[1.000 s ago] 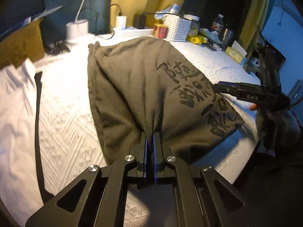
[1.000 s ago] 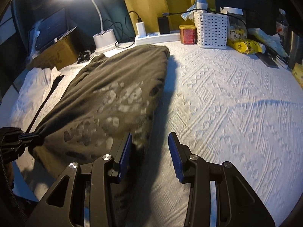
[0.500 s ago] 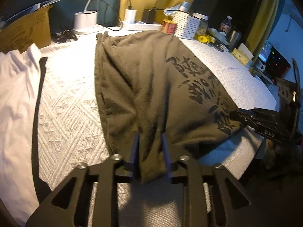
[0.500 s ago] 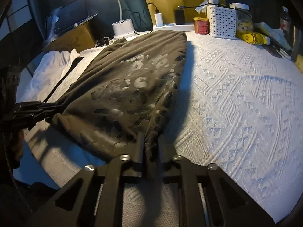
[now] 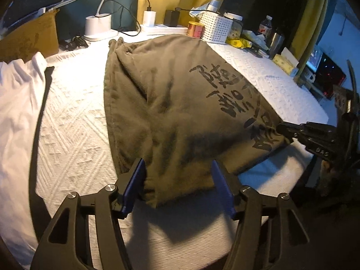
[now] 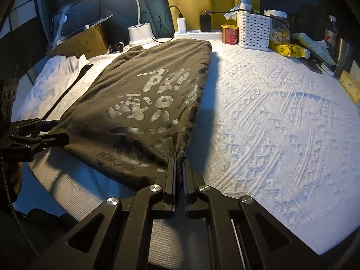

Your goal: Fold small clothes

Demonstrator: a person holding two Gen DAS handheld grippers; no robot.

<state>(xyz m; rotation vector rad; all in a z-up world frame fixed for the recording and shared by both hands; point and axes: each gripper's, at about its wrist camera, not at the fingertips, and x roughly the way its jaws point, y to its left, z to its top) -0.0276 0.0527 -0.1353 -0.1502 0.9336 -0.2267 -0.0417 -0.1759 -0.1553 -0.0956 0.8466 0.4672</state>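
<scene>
An olive-brown shirt (image 5: 171,103) with printed characters lies folded lengthwise on the white textured cover (image 5: 74,130); it also shows in the right wrist view (image 6: 144,103). My left gripper (image 5: 177,182) is open, its blue pads on either side of the shirt's near-left corner without clamping it. My right gripper (image 6: 178,164) is shut on the shirt's near-right corner; it also shows at the right edge of the left wrist view (image 5: 281,129). The left gripper shows at the left of the right wrist view (image 6: 63,130).
A white garment (image 5: 15,112) with a dark strap lies to the left. At the back stand a lamp base (image 6: 139,32), power strip (image 6: 198,33), red tin (image 6: 229,33), white basket (image 6: 254,30) and a cardboard box (image 6: 81,42). Bare cover (image 6: 281,117) spreads to the right.
My left gripper has let go of the shirt's corner and opened wide. My right gripper, open a second ago, has closed on the shirt's near-right corner.
</scene>
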